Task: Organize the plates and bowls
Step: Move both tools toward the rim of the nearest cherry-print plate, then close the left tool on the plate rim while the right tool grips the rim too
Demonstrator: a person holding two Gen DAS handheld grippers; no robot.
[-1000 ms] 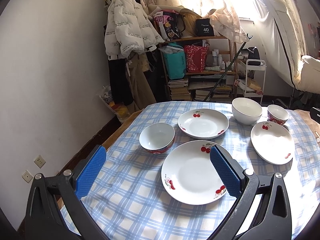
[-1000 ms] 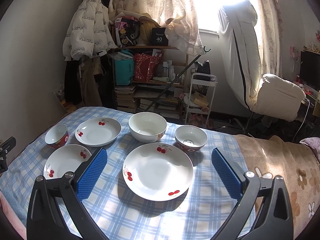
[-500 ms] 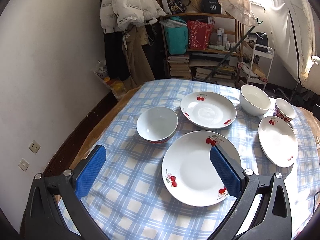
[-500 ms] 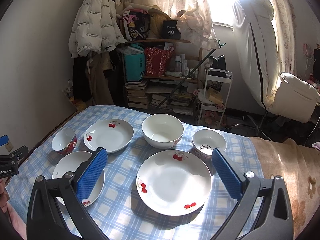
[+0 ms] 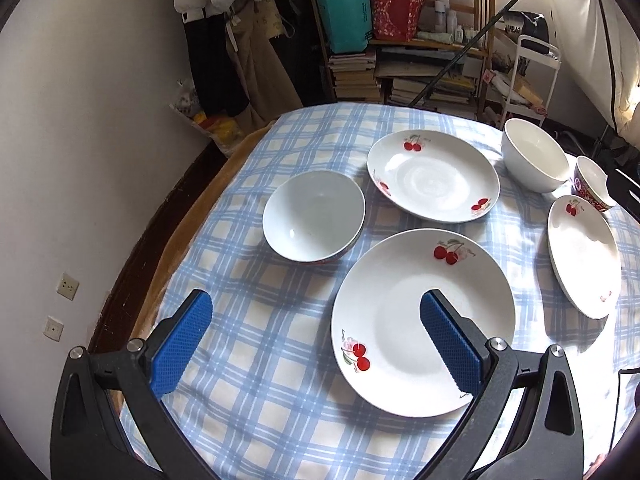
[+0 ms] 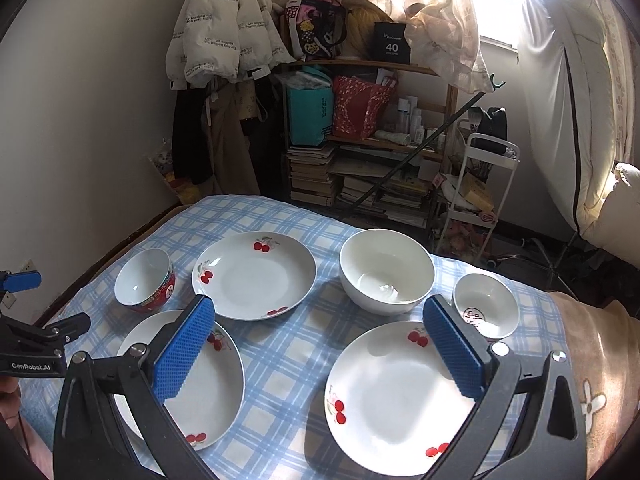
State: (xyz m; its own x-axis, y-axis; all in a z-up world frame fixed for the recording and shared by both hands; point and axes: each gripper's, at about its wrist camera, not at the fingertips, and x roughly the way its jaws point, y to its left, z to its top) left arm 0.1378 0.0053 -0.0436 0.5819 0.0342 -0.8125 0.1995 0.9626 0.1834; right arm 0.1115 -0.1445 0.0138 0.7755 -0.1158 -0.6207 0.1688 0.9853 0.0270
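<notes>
While both grippers hang above the table with nothing in them, the stock stands as follows.

Landmark: large plain white ceramic bowl (image 6: 386, 272), at the far side of the blue-and-white checked tablecloth (image 6: 280, 356).
Plate one: round white ceramic plate with red cherry prints (image 6: 254, 274), just left of the landmark bowl.
Plate two: matching white cherry-print plate (image 6: 396, 396), in front of the landmark, towards the person.
Plate three: third white cherry-print plate (image 5: 420, 320), in front and well left of the landmark.
Small bowl, left: white bowl with a red patterned outside (image 6: 145, 280), far left of the landmark, beyond plate one.
Small bowl, right: small white bowl with a printed mark inside (image 6: 485, 305), just right of the landmark.
Left gripper (image 5: 316, 320): blue pads spread wide, released; its right pad overhangs plate three.
Right gripper (image 6: 318, 346): blue pads spread wide, released; plate two lies below it, partly under its right pad.
Deciding relation: plate three lies ahead and to the right of the left gripper's centre line; the left hand is the nearer to it, the right hand to plate two.
Progress, as judged: nothing stacked yet; all six pieces lie apart.
Likely call: shift the left gripper rightward to bracket a plate rim.
</notes>
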